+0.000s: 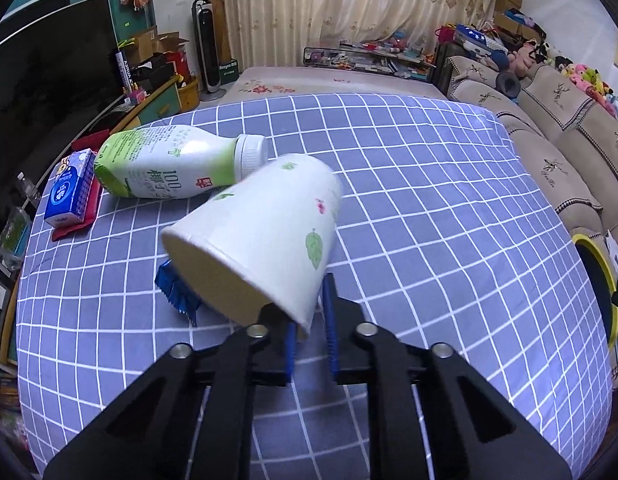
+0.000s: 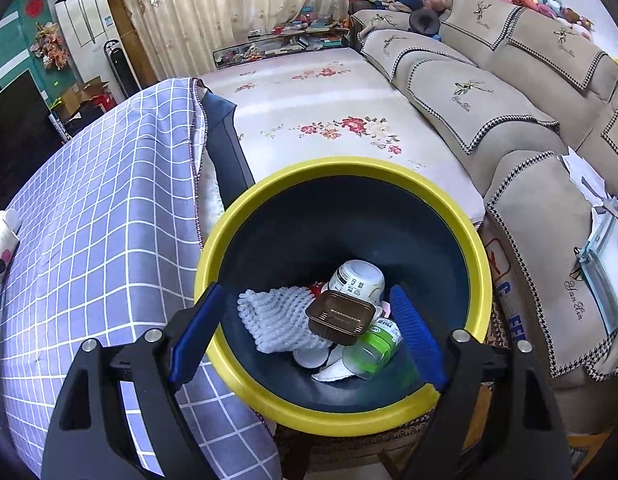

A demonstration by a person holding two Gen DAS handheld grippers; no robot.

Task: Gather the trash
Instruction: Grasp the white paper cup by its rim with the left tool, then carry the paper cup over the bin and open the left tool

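Paper cup (image 1: 265, 236) seemingly clenched by left gripper (image 1: 313, 332) jaws; right gripper (image 2: 309, 332), jaws released, over bin (image 2: 479, 256).

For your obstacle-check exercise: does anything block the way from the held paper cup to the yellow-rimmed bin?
Nothing visible: the white leaf-printed paper cup is pinched at its rim by the left gripper, and the yellow-rimmed bin stands open-topped.

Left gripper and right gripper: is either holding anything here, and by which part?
The left gripper pinches the paper cup by its rim wall, one finger inside the mouth and one outside. The right gripper is open and empty above the trash bin.
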